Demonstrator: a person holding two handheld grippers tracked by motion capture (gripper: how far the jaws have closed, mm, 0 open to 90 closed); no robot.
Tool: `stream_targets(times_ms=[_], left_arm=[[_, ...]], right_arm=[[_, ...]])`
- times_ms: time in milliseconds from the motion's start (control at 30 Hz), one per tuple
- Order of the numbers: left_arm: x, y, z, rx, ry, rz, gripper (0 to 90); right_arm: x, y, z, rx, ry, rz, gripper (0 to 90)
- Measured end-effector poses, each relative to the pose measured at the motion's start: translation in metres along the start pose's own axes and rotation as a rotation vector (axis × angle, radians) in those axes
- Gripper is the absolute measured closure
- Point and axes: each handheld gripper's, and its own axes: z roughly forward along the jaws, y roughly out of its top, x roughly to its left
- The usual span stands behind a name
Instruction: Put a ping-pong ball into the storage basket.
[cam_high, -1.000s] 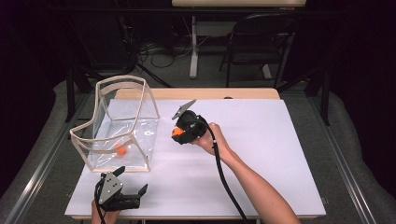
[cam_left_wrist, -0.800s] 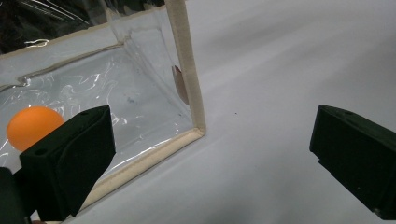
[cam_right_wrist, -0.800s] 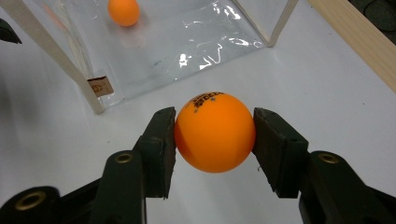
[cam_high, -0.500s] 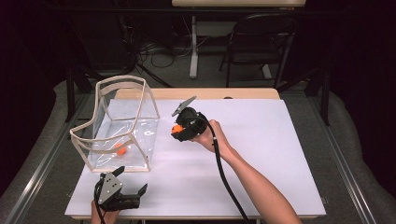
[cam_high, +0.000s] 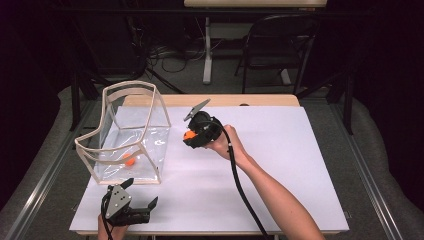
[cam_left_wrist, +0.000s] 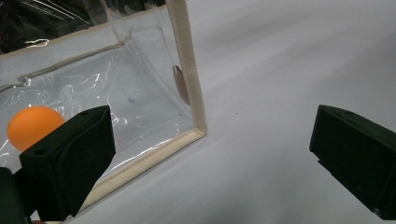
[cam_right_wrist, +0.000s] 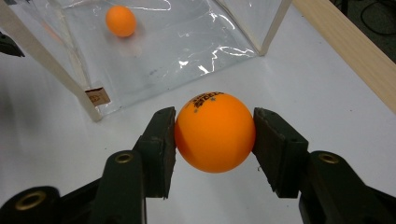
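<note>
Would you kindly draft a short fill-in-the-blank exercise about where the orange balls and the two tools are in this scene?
1. The right tool is shut on an orange ____.
2. A second ball lies inside the clear ____.
3. The left tool rests near the table's front edge with its jaws ____.
4. The held ball bears dark ____ on its top.

Missing words: ball; bag; open; print

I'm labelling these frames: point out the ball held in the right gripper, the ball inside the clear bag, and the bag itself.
held orange ball (cam_right_wrist: 215, 133), right gripper view, centre of its front.
second orange ball (cam_right_wrist: 121, 21), right gripper view, its middle.
clear plastic bag (cam_high: 128, 84), high view, far top rim.
</note>
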Motion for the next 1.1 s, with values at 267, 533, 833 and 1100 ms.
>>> stream_targets(times_ms=[267,533,833,1100], left_arm=[[0.0,0.0,0.0,0.001,0.001,0.006,0.1],[0.0,0.0,0.0,-0.001,0.001,0.002,0.1],[0.0,0.0,0.0,-0.001,0.0,0.004,0.1],[0.0,0.0,0.0,0.0,0.0,0.004,0.1]], right_arm=[[-0.001,0.006,-0.003,-0.003,-0.003,-0.005,50.6],[-0.001,0.014,-0.007,-0.01,-0.008,-0.012,50.5],[-0.003,0.021,-0.012,-0.011,-0.016,-0.019,50.6],[-0.005,0.026,-0.016,-0.016,-0.019,-0.02,50.6]])
